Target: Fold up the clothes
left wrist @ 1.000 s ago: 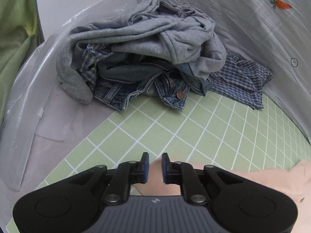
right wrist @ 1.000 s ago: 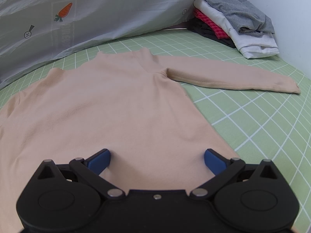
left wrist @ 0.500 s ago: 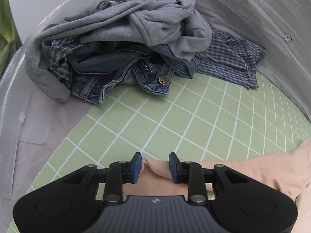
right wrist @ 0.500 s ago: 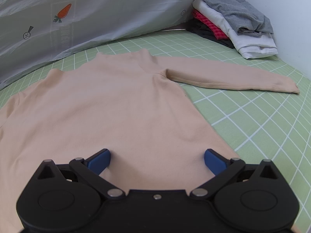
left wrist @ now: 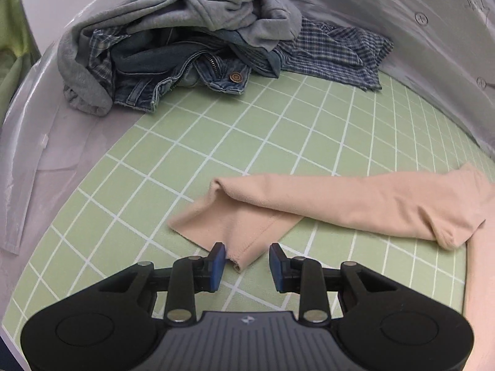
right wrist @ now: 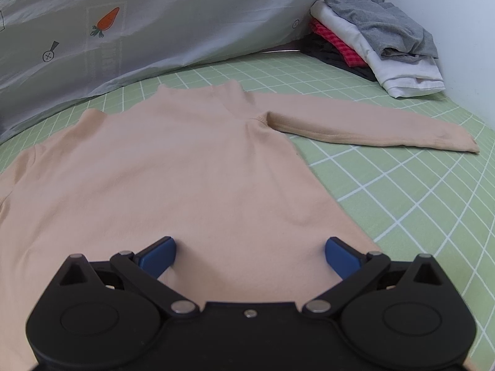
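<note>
A beige long-sleeved top [right wrist: 173,167] lies flat on the green checked mat [right wrist: 417,204], its right sleeve [right wrist: 365,126] stretched out to the right. In the left wrist view its left sleeve [left wrist: 340,204] lies on the mat, the cuff end [left wrist: 229,232] doubled back toward me. My left gripper [left wrist: 247,264] is open just behind the cuff, not touching it. My right gripper [right wrist: 250,255] is wide open, low over the top's hem, empty.
A heap of unfolded clothes, grey sweatshirt [left wrist: 198,9], jeans [left wrist: 185,71] and plaid shirt [left wrist: 337,52], sits at the mat's far left. A stack of folded clothes [right wrist: 380,46] stands far right. A grey carrot-print sheet [right wrist: 139,31] walls the back.
My left gripper opened, let go of the sleeve cuff and drew back; the sleeve now lies on the mat with its end folded over. The right gripper stayed still.
</note>
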`<state>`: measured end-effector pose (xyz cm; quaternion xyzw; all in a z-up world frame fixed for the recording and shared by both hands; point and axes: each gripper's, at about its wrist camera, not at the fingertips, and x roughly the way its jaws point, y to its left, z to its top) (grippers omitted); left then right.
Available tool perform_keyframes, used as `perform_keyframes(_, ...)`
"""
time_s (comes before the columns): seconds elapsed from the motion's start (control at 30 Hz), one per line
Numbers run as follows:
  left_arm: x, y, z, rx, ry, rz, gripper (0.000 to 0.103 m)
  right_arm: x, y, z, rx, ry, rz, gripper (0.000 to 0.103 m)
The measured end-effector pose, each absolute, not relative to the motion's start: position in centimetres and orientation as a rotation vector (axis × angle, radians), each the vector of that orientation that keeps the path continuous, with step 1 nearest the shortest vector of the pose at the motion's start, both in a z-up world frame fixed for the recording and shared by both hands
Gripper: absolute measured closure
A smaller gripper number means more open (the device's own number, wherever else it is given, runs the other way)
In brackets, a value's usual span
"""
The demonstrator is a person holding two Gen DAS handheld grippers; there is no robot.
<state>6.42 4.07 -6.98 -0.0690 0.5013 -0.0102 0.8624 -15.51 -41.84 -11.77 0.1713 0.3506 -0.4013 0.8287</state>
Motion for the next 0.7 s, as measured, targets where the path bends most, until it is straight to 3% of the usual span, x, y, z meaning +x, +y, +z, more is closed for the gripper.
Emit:
perform_keyframes(0.3,8.8,7.9,-5.8,-0.555,1.025,-0.006,0.063,-15.8,-41.7,-11.8,0.353,0.735,-0.838,0.0)
perform_keyframes(0.57,11.6,7.3,-7.1,-0.511,1.069,0.091,0.065,-15.7,-41.6,-11.8,0.351,0.729,-0.841,0.0)
perform_keyframes(0.7,12.6,7.0,-7.5,-0.487,1.066,0.113,0.089,-15.7,-41.5,-11.8,0.352,0.727,-0.845,0.0)
